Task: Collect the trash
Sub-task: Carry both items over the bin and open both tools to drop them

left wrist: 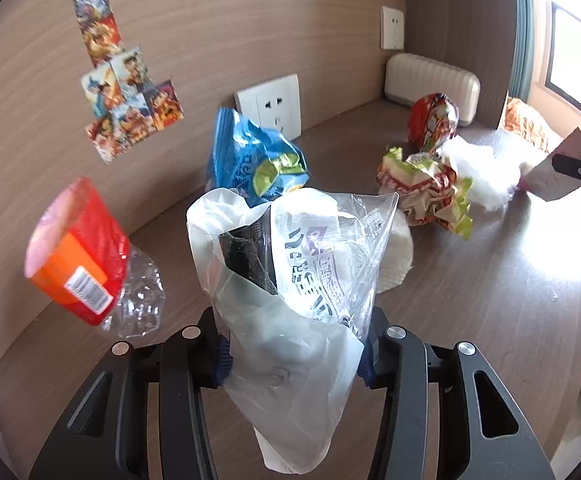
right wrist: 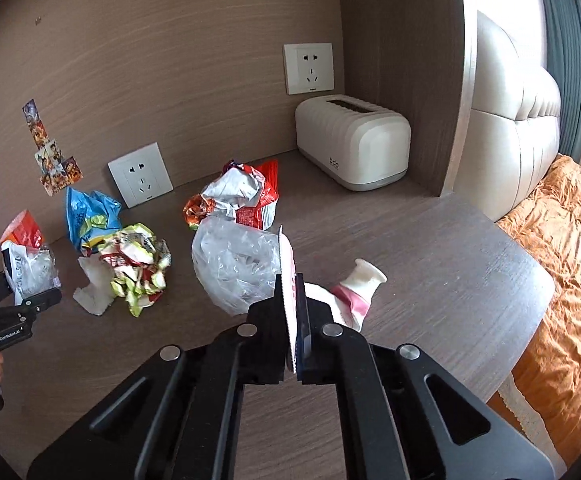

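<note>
My left gripper [left wrist: 294, 320] is shut on a crumpled clear and white plastic bag [left wrist: 302, 264] with printed lettering, held just above the brown table [left wrist: 490, 300]. In the right wrist view the same gripper [right wrist: 30, 300] and bag [right wrist: 30, 268] show at the far left. My right gripper [right wrist: 291, 286] is shut on a thin flat white and pink packet [right wrist: 288, 264] with a serrated edge, standing on edge between the pads. Loose trash on the table: a blue snack bag [right wrist: 88, 216], a crumpled green and red wrapper [right wrist: 138, 268], a red wrapper [right wrist: 246, 196], a clear bag [right wrist: 238, 268], and a small white bottle [right wrist: 358, 292] on its side.
A red-orange carton [left wrist: 74, 252] and a crushed clear bottle [left wrist: 142, 300] lie by the wall at left. A white tissue [right wrist: 90, 292] lies by the wrappers. A cream ribbed box [right wrist: 354, 144] stands in the back corner. An orange blanket [right wrist: 562, 260] lies past the table's right edge.
</note>
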Tool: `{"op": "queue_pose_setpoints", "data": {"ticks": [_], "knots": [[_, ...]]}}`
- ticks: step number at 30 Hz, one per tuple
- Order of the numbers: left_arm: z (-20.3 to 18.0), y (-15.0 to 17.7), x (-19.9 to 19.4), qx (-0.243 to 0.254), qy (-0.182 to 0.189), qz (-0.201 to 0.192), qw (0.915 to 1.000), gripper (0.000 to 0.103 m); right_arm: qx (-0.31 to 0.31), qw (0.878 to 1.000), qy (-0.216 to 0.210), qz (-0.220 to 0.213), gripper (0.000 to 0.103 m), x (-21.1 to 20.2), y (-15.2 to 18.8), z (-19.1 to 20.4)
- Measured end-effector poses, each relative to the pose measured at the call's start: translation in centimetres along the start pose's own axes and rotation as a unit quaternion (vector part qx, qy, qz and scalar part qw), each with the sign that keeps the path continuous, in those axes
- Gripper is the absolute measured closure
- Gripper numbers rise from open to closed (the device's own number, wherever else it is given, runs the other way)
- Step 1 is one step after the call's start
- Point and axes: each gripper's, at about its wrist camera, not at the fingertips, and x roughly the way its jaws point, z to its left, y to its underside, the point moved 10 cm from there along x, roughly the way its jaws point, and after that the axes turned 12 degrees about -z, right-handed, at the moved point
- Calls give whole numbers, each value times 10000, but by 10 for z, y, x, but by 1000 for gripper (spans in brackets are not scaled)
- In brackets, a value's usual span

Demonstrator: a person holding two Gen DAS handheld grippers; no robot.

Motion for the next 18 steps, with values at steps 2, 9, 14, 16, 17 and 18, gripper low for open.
{"op": "queue_pose_setpoints", "data": {"ticks": [2, 9, 14, 16, 17, 18], "knots": [[-3, -3, -10, -34, 21, -37, 10000, 57, 62, 10000, -46, -12, 98, -9, -2, 0], [-41, -14, -40, 78, 258, -202, 9994, 57, 188, 9995, -180, -155, 98, -46, -3, -4], [-96, -16, -55, 265, 634, -315, 9971, 57, 323, 9990, -222, -217, 98, -81, 3, -20], [-121, -15, -59, 331, 795, -322, 9958, 57, 468, 9983, -250, -233, 98, -98, 8, -29], [-135, -14, -63, 353, 897, -324, 9948, 57, 545, 9979, -248, -229, 98, -108, 12, -36], [-149, -14, -67, 386, 999, -326, 9937, 57, 603, 9977, -235, -226, 98, -116, 15, -42]]}}
